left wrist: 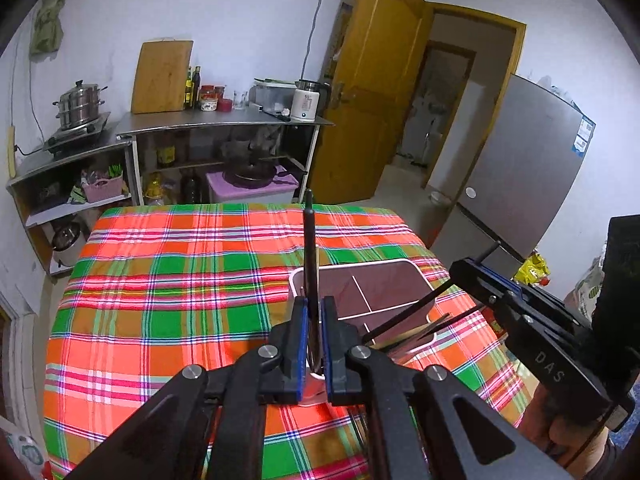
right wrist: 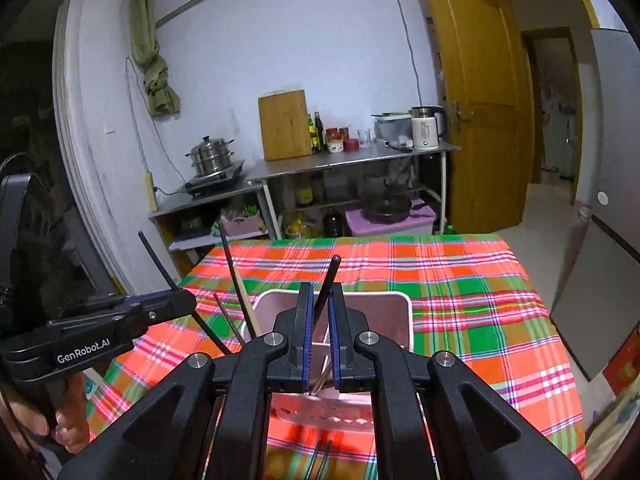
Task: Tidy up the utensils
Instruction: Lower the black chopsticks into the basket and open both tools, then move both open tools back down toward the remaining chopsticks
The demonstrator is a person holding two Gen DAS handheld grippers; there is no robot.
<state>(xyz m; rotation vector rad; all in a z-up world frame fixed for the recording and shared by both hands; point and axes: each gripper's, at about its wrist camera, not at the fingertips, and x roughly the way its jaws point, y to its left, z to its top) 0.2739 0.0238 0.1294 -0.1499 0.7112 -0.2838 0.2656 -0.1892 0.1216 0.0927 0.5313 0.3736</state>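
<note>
Placing step: my left gripper clamps a black utensil, my right gripper clamps another, both over the bin near the tabletop's near edge; next, lower in, then release.

A modest home kitchen: a steamer pot sits on a gas stove, beside a steel counter holding a cutting board, oil bottles and electric kettle; a refrigerator stands near a wooden door.
</note>
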